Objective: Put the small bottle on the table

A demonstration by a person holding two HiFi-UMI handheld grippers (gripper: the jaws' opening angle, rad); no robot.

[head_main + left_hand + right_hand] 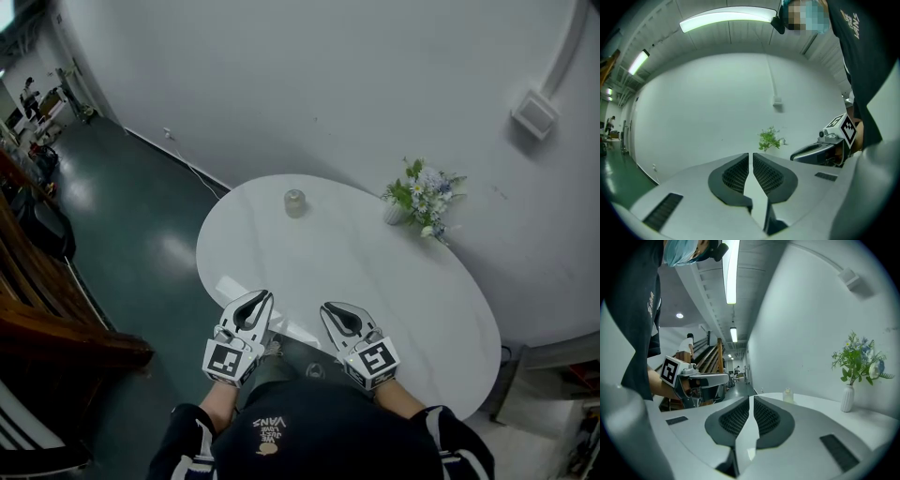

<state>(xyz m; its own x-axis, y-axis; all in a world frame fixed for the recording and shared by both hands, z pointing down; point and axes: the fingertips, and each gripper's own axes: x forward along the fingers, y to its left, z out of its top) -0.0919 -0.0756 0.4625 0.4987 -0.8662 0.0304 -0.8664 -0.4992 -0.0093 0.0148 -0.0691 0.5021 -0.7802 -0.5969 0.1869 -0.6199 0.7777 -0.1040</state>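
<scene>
I've got the round white table (309, 262) filling mid-frame; left gripper (261, 298) and right gripper (330, 309) sit at its lower edge, jaws closed together on nothing; flower vase (422, 199) upper right; small bottle (294, 202) stands upright on the table's top edge
</scene>
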